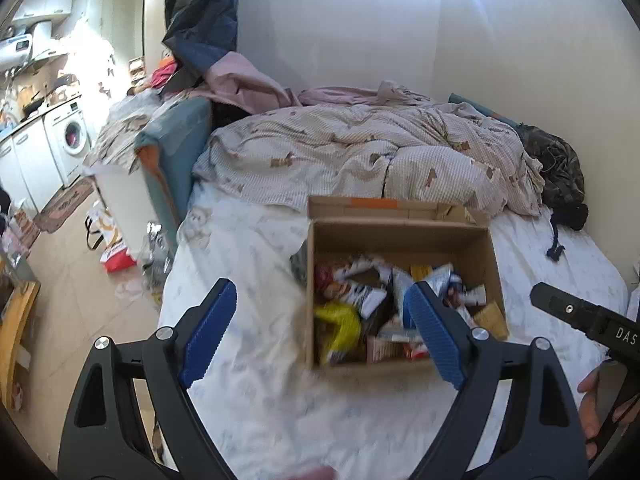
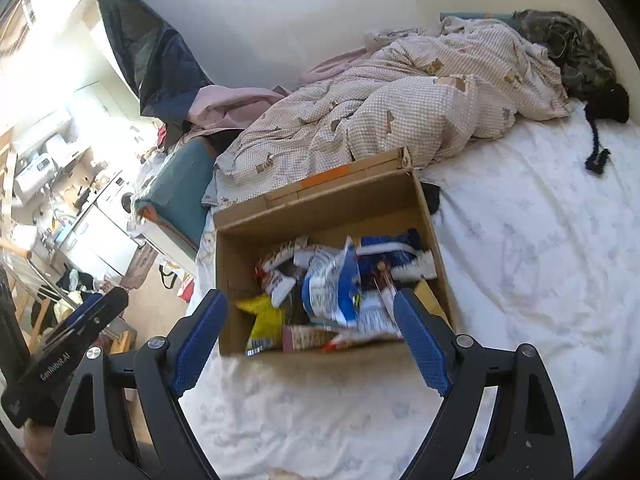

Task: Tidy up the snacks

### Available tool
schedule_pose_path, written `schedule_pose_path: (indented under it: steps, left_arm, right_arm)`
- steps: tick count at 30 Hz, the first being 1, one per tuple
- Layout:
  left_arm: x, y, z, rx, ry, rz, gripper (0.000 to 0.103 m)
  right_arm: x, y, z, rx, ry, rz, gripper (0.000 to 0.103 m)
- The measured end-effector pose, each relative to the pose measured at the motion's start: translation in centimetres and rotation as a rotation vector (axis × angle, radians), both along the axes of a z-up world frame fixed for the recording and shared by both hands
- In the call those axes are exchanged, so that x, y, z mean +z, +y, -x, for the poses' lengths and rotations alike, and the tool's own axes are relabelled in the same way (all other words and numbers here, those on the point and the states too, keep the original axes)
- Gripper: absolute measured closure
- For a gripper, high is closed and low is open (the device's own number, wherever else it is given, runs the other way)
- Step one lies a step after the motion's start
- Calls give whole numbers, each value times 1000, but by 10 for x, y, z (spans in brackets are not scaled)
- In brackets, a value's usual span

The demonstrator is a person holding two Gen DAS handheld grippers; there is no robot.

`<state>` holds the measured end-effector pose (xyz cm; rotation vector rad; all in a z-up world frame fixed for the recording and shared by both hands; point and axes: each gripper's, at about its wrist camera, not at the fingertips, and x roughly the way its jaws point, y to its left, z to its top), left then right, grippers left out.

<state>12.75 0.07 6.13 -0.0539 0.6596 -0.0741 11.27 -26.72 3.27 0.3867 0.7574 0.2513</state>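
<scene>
Nearest in each wrist view are the grippers themselves: black frames with silver bolt heads and blue ribbed pads. The left gripper (image 1: 320, 320) is spread wide with nothing between its fingers, and the right gripper (image 2: 310, 328) is spread just as wide, also empty. Both hang above the near edge of the bed (image 1: 248, 360), whose white sheet carries a faint pale floral print. In the left wrist view the right gripper's black body at the right edge shows the white letters "DAS", cut off by the frame; in the right wrist view the left gripper's body at the lower left reads "GenRobot.AI".

Just beyond the fingers, toward the middle of the bed, sits an open brown cardboard box (image 2: 236, 248), rectangular, with an orange strip of tape on its far flap. The snacks (image 2: 336, 284) lie heaped inside it: a crinkly blue-and-white plastic packet on top, a yellow bag (image 2: 264, 316) in the near left corner, a red-and-white pack (image 2: 280, 258) behind it, and a flat tan box against the right wall. Their print is too blurred to read.

Past the box, a rumpled checked quilt (image 1: 360, 152) with small brown figures covers the far side of the bed, a dark camouflage cloth (image 2: 576, 52) at its far right corner. Off the bed's left edge are a teal cushion (image 1: 180, 140) and, farther back, a white washing machine (image 1: 72, 140).
</scene>
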Motion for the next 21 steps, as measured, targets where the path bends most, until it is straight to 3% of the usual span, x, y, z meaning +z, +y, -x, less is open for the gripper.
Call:
schedule_pose_path:
  steps: [5,10,11,13,21]
  left_arm:
    - [-13,8,29,7,40,-19,17]
    - [-26,7,44,2,78,-38,17]
    - [-27,7,47,7,76,-42,15]
    - [-30,8,52,16,80,-38,1]
    - [-36,7,55,12,89,-11,0]
  right_arm:
    - [-1,5,27,11,13,31,13]
    - [-9,10,47,7,27,61,5]
    - [-11,10,50,3,31,66,4]
    - [-14,11,57,-2,37,73,2]
    - [-27,8,59,-69,57,65,0]
